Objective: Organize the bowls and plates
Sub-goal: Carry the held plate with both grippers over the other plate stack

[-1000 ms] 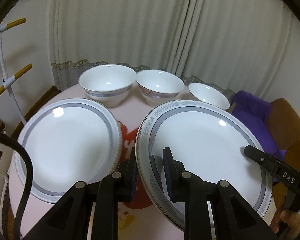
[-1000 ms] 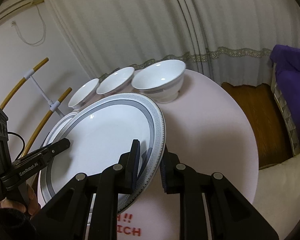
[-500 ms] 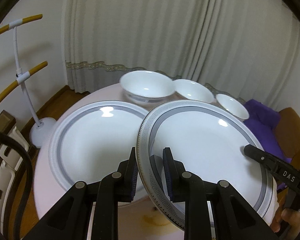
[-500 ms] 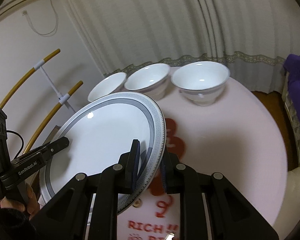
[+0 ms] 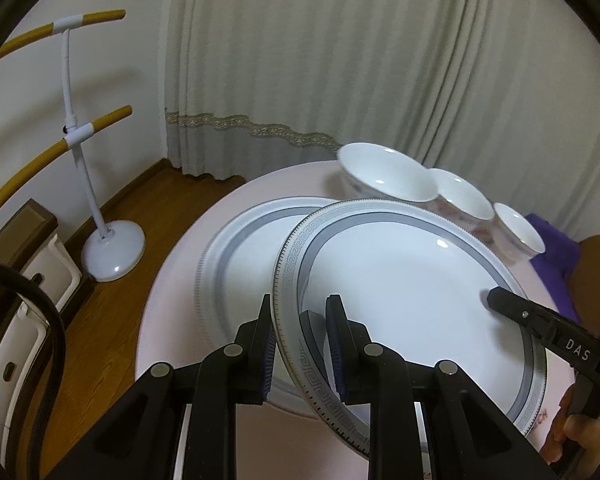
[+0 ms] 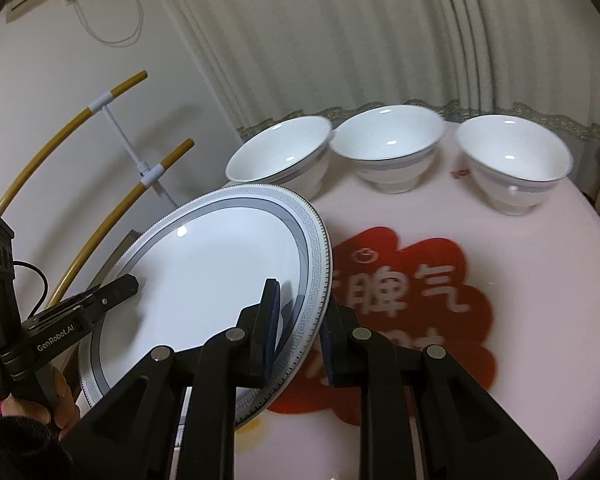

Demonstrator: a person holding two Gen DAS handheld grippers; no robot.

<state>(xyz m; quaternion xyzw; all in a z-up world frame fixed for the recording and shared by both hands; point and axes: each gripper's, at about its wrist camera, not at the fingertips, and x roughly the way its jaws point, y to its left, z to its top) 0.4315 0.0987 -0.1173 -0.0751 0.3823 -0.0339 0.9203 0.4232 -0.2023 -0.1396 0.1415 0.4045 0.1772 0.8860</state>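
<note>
- Gripping opposite edges, the left gripper point(image 5: 300, 334) and the right gripper point(image 6: 300, 328) each pinch the rim of the held plate point(image 5: 412, 284), one finger above the rim and one below.
- Plates: two. The held plate has a key-pattern border and a grey band, and sits tilted above the table point(image 5: 172, 304). The second plate point(image 5: 240, 256), grey-banded, lies flat on the table, partly under the held plate's left side.
- Bowls: three, white, in a row on the table beyond the held plate: near bowl point(image 5: 386, 178), middle bowl point(image 5: 462, 200), far bowl point(image 5: 518, 230).
- Grippers: two, both clamped on the held plate.
- Stand point(image 5: 78, 132): one, white pole with two yellow-tipped bars, on the wooden floor left of the table.
- Only the left view shows the second plate, the stand's round base, a purple cloth point(image 5: 556, 248) past the table, and the right gripper's finger lying over the held plate's far rim.
- Only the right view shows the red patch point(image 6: 412, 292) with white characters on the table, right of the held plate, all three bowls whole and upright, and the left gripper's finger reaching over the held plate's left edge.
- Curtains point(image 6: 340, 40) hang behind the table in both views.
</note>
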